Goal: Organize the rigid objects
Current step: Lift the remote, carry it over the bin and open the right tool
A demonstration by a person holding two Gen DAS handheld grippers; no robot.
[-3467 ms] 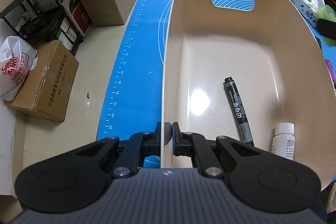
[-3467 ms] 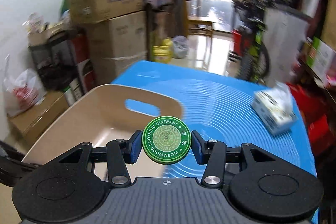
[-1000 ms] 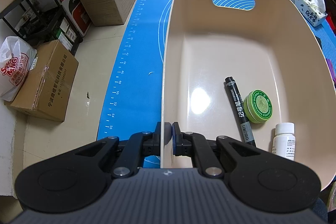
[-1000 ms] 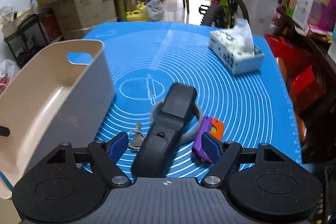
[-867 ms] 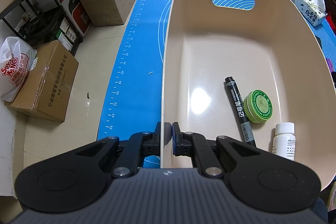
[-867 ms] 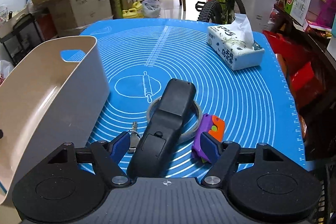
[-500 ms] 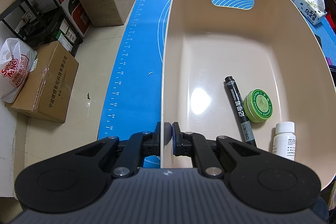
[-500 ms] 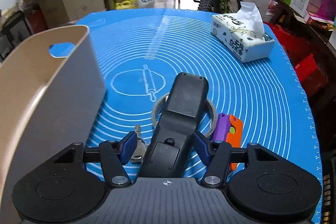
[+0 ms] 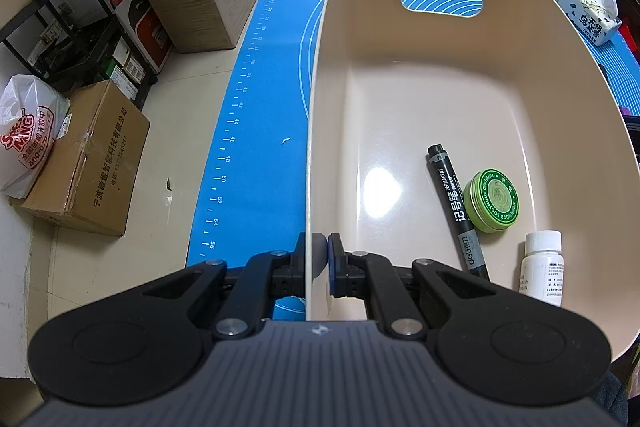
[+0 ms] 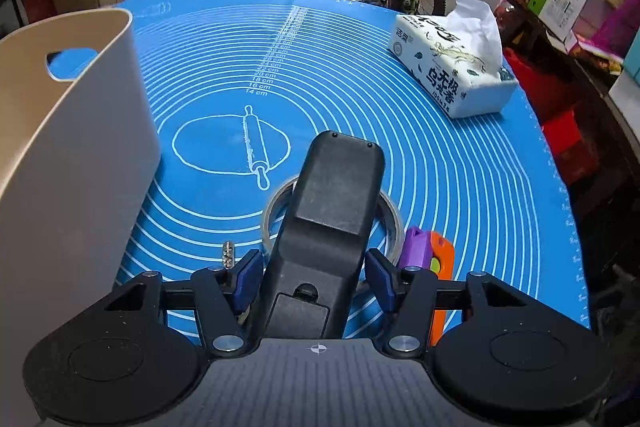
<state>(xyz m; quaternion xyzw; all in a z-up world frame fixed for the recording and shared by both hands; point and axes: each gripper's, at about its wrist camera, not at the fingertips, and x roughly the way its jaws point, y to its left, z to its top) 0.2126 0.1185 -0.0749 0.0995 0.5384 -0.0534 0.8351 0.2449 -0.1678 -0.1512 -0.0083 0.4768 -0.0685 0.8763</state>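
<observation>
Done: beige plastic bin already contains black permanent marker, round green ointment tin, small white pill bottle.

Left gripper clamped shut on bin's near wall, steadying it.

Right gripper jaws half open, just been closing around black handheld device lying across clear tape roll on blue mat; pads near its sides, not visibly pressing.

Left, by my reading: device, tape roll, purple-orange plastic toy, small metal screw.
</observation>
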